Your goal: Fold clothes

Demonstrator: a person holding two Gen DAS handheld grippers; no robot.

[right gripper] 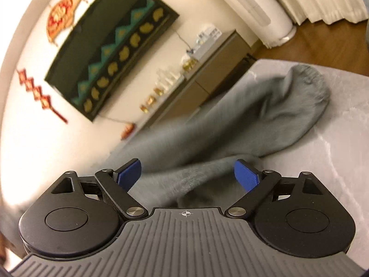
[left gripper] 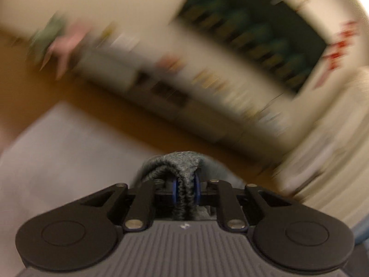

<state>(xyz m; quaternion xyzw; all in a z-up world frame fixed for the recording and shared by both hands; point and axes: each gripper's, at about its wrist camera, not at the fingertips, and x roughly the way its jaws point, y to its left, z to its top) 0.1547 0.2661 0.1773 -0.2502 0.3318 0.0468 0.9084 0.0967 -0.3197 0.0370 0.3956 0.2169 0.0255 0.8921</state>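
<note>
A grey sock (right gripper: 265,113) lies stretched over the pale grey table (right gripper: 346,138) in the right wrist view, toe end at the upper right. My right gripper (right gripper: 187,173) is open, its blue pads (right gripper: 129,173) spread on either side of the sock's near part, which runs between them. In the left wrist view my left gripper (left gripper: 185,190) is shut on a bunched fold of grey sock fabric (left gripper: 180,164), which bulges over the fingertips. That view is heavily blurred by motion.
A long low cabinet (right gripper: 203,69) with small jars and ornaments stands along the wall beyond the table. A dark framed picture (right gripper: 110,53) and red ornaments hang above it. A white appliance (right gripper: 265,16), curtains and wooden floor lie at the upper right.
</note>
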